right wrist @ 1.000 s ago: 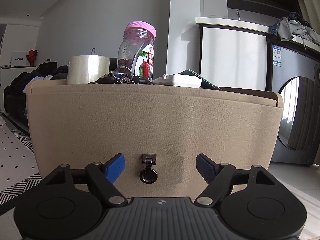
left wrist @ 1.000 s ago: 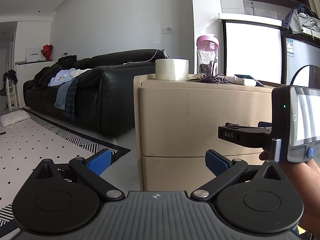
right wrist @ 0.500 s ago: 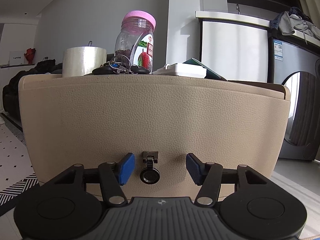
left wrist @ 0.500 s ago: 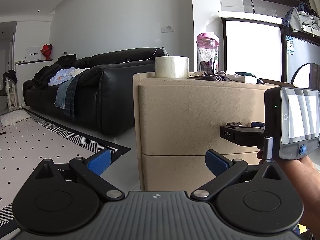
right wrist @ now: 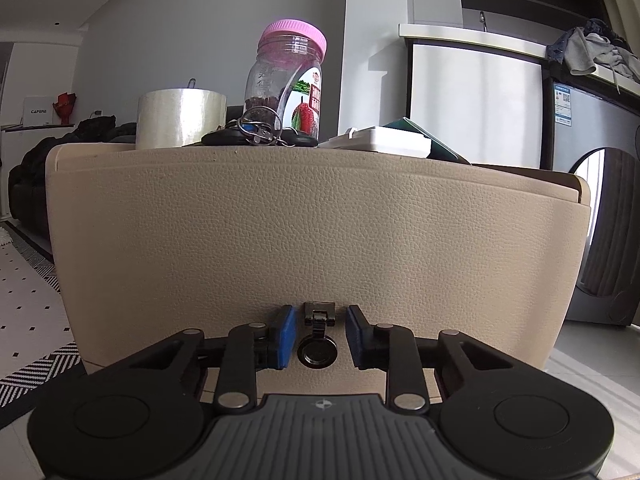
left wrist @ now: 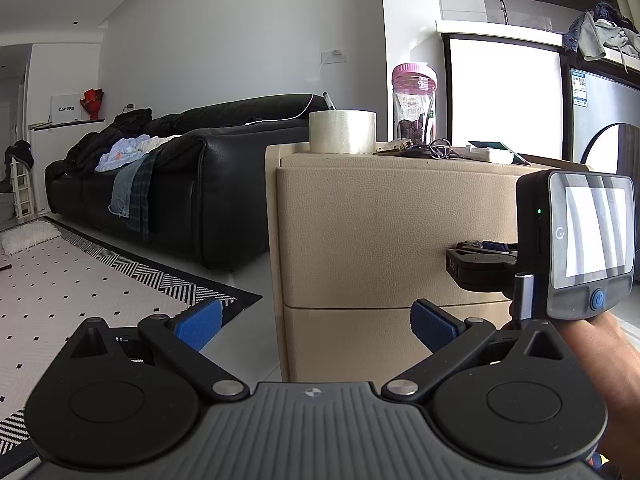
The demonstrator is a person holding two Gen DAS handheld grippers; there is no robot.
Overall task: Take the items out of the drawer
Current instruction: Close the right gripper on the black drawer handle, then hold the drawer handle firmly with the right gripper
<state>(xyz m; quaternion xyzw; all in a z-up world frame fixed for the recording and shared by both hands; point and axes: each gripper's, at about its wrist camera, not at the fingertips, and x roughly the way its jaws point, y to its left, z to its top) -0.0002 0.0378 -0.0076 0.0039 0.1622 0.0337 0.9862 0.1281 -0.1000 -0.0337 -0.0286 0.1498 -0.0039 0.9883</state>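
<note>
The right gripper [right wrist: 321,337] has its blue fingers [right wrist: 286,336] narrowed to a small gap on either side of the ring pull [right wrist: 318,344] on the top drawer [right wrist: 312,240], close beside the pull; whether the pads touch it cannot be told. The drawer front is beige, leather-grained, and sits flush in the cabinet [left wrist: 360,344]. The left gripper [left wrist: 316,326] is wide open and holds nothing, facing the cabinet's left corner, well back from it. On top of the cabinet stand a roll of tape [right wrist: 181,118], a jar with a pink lid [right wrist: 289,80], a bunch of keys [right wrist: 256,132] and a white box [right wrist: 380,142]. Left of the cabinet is a black sofa [left wrist: 180,184].
</note>
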